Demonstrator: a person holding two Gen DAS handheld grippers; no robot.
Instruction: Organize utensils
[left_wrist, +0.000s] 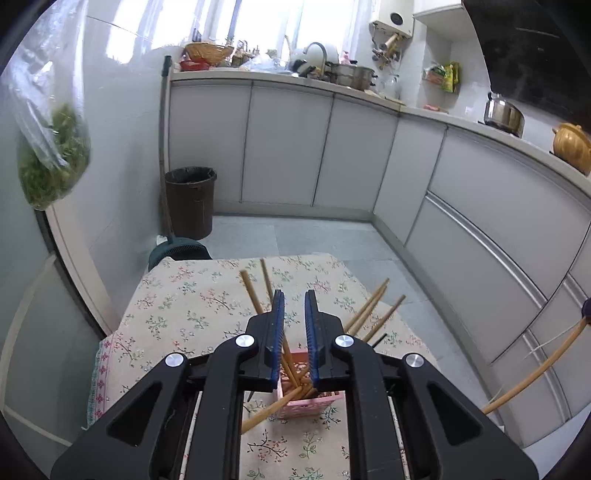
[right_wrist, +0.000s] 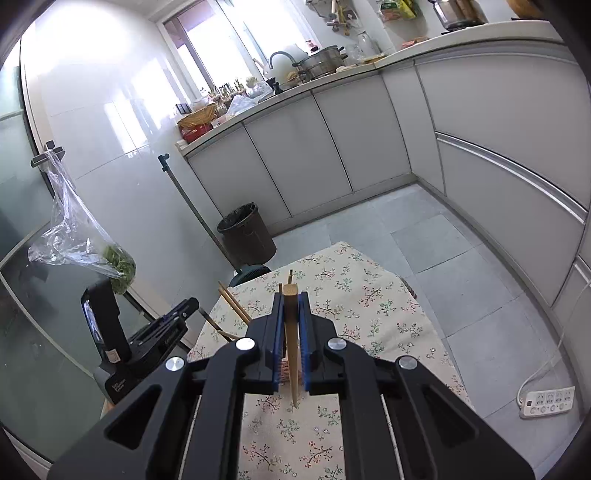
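Observation:
A pink slotted basket (left_wrist: 308, 404) stands on the floral tablecloth (left_wrist: 192, 306) and holds several wooden chopsticks (left_wrist: 369, 310) that fan out left and right. My left gripper (left_wrist: 294, 299) is open just above the basket, with chopsticks passing between its blue pads. My right gripper (right_wrist: 291, 297) is shut on a flat wooden utensil (right_wrist: 291, 332), held upright with its tip over the cloth. The basket's pink edge (right_wrist: 284, 369) shows behind that utensil. A few chopsticks (right_wrist: 232, 301) stick up to the left.
A dark bin (left_wrist: 190, 201) and a broom handle (left_wrist: 162, 147) stand by the wall past the table. Grey cabinets (left_wrist: 480, 221) curve along the right. A bag of greens (left_wrist: 51, 162) hangs at the left. A power strip (right_wrist: 548, 400) lies on the floor.

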